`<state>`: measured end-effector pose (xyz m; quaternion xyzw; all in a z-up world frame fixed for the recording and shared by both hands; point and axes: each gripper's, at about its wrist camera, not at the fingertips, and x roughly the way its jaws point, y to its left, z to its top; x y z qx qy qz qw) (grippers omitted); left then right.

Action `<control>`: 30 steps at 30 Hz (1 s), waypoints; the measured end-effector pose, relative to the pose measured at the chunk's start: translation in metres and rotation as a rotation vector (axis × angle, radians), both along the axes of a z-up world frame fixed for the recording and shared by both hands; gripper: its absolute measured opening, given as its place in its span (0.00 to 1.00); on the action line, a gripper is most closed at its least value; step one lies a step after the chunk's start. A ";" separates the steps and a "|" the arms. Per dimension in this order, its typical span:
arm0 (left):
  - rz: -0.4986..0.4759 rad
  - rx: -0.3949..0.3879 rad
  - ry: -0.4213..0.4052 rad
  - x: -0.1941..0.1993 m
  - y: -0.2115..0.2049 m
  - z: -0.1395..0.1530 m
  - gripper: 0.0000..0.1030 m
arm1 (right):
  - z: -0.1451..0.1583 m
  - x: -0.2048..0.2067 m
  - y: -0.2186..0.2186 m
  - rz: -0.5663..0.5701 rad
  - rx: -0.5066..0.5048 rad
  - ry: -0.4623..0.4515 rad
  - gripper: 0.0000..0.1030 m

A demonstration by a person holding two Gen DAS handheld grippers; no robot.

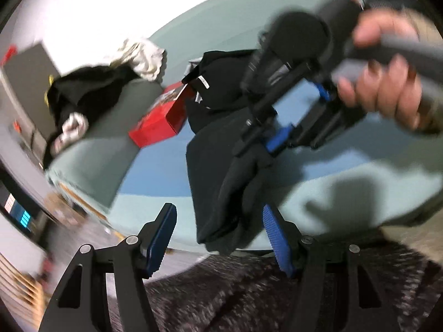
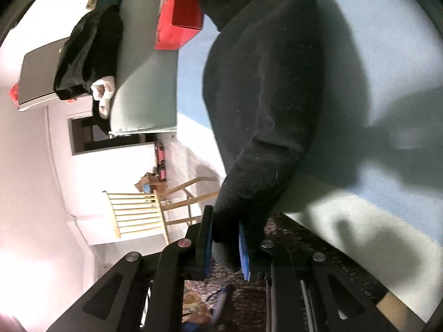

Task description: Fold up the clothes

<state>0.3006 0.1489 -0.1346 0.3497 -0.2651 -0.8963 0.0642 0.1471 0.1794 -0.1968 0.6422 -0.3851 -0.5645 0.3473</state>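
A dark sweatshirt (image 1: 218, 171) lies over the pale blue bed (image 1: 360, 182), one end lifted off the sheet. In the right wrist view my right gripper (image 2: 225, 246) is shut on a fold of that sweatshirt (image 2: 263, 96), the cloth squeezed between its blue pads (image 2: 243, 251). The left wrist view shows the same gripper (image 1: 263, 146) from outside, held by a person's hand (image 1: 387, 83) and pinching the raised cloth. My left gripper (image 1: 221, 238) is open at the bed's near edge. The garment's hanging lower end sits between its blue pads (image 1: 163, 238), which do not press on it.
A red box (image 1: 157, 121) lies on the bed beside the sweatshirt. Behind it, a grey-green cushion (image 1: 110, 144) carries a heap of black and white clothes (image 1: 83, 96). A wooden chair (image 2: 138, 215) stands on the floor, and a patterned rug (image 1: 249, 290) lies below the bed's edge.
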 end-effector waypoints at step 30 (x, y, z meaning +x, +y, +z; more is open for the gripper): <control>-0.091 0.104 -0.189 -0.100 -0.038 0.010 0.23 | -0.020 -0.080 0.050 -0.167 -0.015 0.059 0.82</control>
